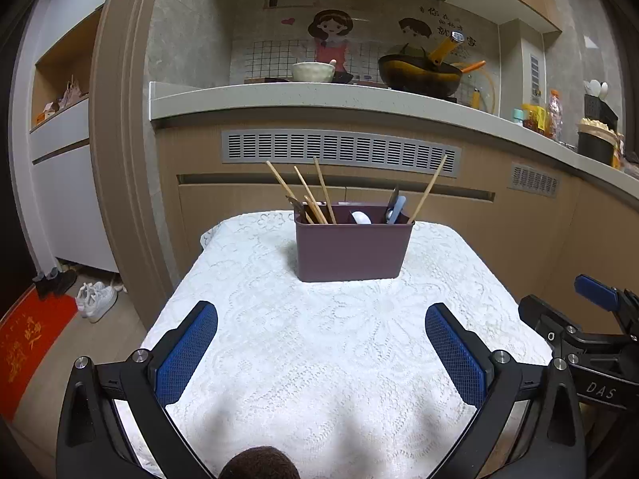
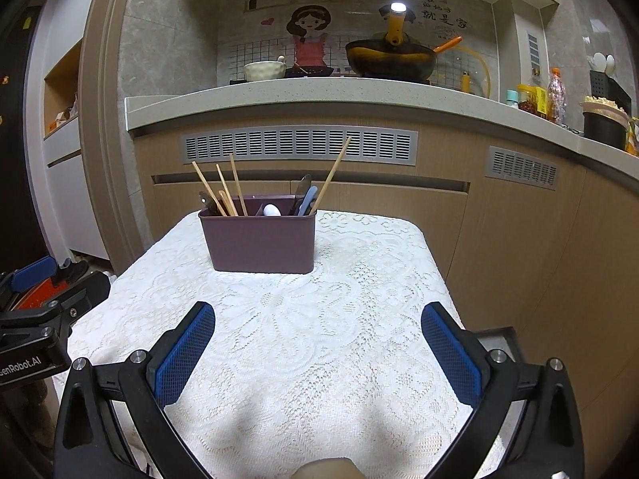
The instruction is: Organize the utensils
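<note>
A maroon utensil holder (image 1: 353, 249) stands at the far end of a small table with a white lace cloth (image 1: 319, 339). Several wooden chopsticks (image 1: 309, 195) lean in its left compartment, a white spoon (image 1: 361, 217) lies in the middle, and a blue-handled utensil (image 1: 395, 208) with one chopstick stands at the right. It also shows in the right wrist view (image 2: 259, 241). My left gripper (image 1: 321, 315) is open and empty over the cloth, well short of the holder. My right gripper (image 2: 317, 313) is open and empty too, beside the left one.
A kitchen counter (image 1: 359, 97) runs behind the table, with a bowl (image 1: 313, 72), a wok (image 1: 419, 74) and bottles (image 1: 553, 113) on it. Wooden cabinets stand right behind the table. Shoes (image 1: 96, 299) and a red mat (image 1: 28, 343) lie on the floor at the left.
</note>
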A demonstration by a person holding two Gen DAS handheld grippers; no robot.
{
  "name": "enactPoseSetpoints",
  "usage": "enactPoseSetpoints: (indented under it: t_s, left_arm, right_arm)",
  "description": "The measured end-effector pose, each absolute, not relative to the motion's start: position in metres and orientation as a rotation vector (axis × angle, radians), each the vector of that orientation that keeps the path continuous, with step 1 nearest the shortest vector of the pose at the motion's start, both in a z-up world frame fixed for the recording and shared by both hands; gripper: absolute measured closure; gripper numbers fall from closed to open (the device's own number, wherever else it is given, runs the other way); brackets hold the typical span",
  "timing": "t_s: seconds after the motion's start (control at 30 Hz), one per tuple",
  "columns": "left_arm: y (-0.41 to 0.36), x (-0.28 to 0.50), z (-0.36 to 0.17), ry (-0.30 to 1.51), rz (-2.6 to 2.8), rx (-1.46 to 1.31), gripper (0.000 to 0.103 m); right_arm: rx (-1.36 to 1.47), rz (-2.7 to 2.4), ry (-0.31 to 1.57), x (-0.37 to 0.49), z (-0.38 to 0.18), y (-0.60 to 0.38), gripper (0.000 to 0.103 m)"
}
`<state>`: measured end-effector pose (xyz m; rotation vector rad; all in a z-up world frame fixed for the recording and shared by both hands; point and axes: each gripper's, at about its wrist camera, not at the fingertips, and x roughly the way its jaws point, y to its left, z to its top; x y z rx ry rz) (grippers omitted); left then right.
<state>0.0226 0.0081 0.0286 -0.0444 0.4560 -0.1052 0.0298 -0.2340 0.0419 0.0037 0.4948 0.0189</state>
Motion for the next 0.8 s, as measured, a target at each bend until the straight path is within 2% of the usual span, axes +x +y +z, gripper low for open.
enactPoseSetpoints:
  t_s: [0.8]
  left_arm:
    - [0.0044, 0.0224, 0.0239, 0.467, -0.109, -0.034, 0.000]
  right_arm:
    - [0.016, 0.009, 0.492, 0.0298, 0.0437, -0.2348, 0.001]
